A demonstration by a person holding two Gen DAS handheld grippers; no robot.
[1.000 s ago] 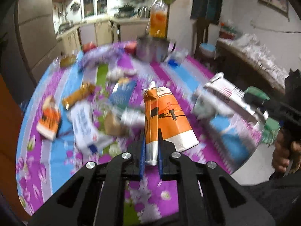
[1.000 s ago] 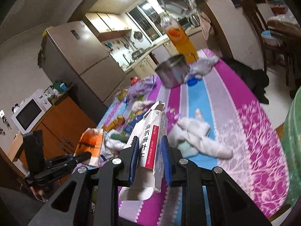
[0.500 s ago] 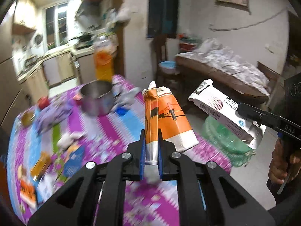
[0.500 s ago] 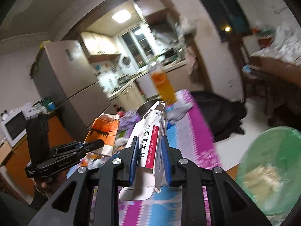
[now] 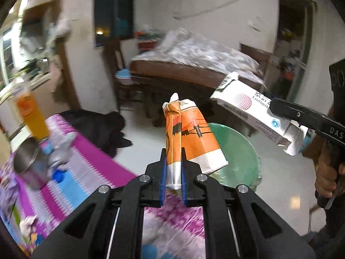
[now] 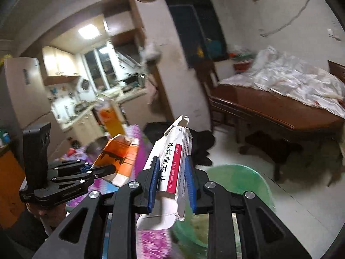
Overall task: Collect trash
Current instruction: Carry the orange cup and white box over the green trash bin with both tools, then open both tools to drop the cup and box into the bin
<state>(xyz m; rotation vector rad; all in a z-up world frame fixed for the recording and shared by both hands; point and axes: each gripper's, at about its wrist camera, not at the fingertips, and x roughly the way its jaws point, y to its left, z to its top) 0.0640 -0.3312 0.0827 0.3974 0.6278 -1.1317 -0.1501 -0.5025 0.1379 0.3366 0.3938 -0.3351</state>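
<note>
**Both grippers carry flattened cartons above the table's edge, near the green bin**

The left gripper [image 5: 173, 180] has its blue-padded fingers [image 5: 163, 181] pinched tight on the white lower end of a crushed orange-and-white paper carton with a dark bridge print [image 5: 189, 138]. The carton stands nearly upright out of the jaws, its torn top pointing up and away, its wider side leaning to the right.

The right gripper [image 6: 172, 183] is clamped on a flattened white cardboard box with a red stripe and dark printed characters [image 6: 172, 164]. Blue pads [image 6: 154, 182] press on both long sides of the box; its open flap hangs below the jaws and its crumpled tip points upward. In the left wrist view this same box [image 5: 254, 112] lies slanted in the black jaws at the right, held by a hand [image 5: 327, 172] on the grip handle.

Below and beyond both cartons sits a round bin lined with a green plastic bag [image 5: 237, 157], on the pale floor just past the edge of the table with the pink, blue and white patterned cloth [image 5: 101, 172]. Toward the far left edge of that table stand a shiny steel pot [image 5: 30, 164] and a tall bottle of orange drink [image 5: 32, 116]. Farther back is a dark wooden bed under crumpled clear plastic sheeting [image 6: 286, 90].
</note>
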